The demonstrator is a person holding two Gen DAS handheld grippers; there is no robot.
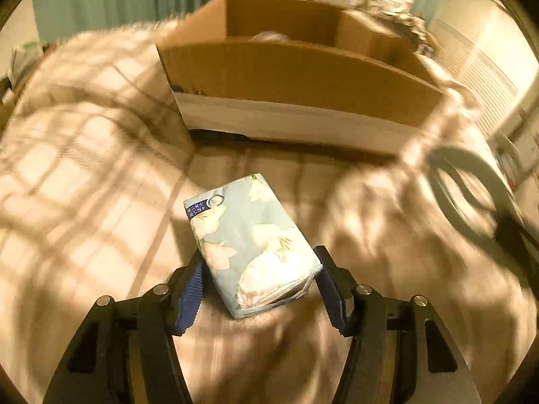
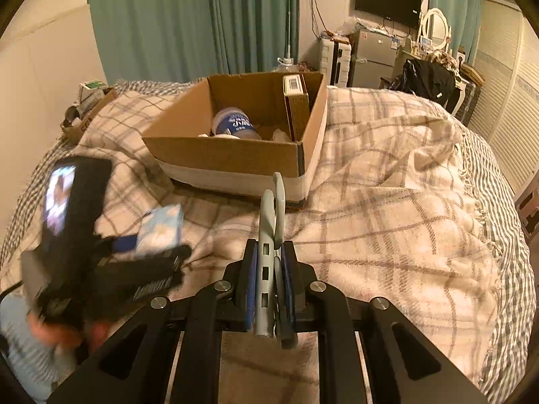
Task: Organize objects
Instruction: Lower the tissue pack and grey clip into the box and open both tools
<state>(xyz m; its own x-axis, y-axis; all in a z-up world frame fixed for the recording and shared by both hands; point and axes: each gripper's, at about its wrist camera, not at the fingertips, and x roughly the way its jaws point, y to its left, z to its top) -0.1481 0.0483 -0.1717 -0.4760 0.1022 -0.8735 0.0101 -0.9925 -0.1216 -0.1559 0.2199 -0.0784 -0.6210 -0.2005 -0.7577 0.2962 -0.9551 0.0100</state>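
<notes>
My left gripper (image 1: 259,266) is shut on a pale blue floral tissue pack (image 1: 251,242) and holds it above the plaid blanket (image 1: 84,185), in front of the open cardboard box (image 1: 296,77). The left wrist view is blurred by motion. In the right wrist view the left gripper (image 2: 148,252) with the tissue pack (image 2: 161,227) is at the left. My right gripper (image 2: 271,256) is shut on grey-green scissors (image 2: 273,222), blades inward, handles pointing at the box (image 2: 235,155). The scissors handles also show in the left wrist view (image 1: 471,195).
The box on the bed holds a blue-labelled bottle (image 2: 235,124) and an upright brown carton (image 2: 296,107). A smaller box (image 2: 87,101) sits at the bed's far left. Curtains (image 2: 188,20), a fridge (image 2: 374,54) and a dresser (image 2: 434,33) stand behind.
</notes>
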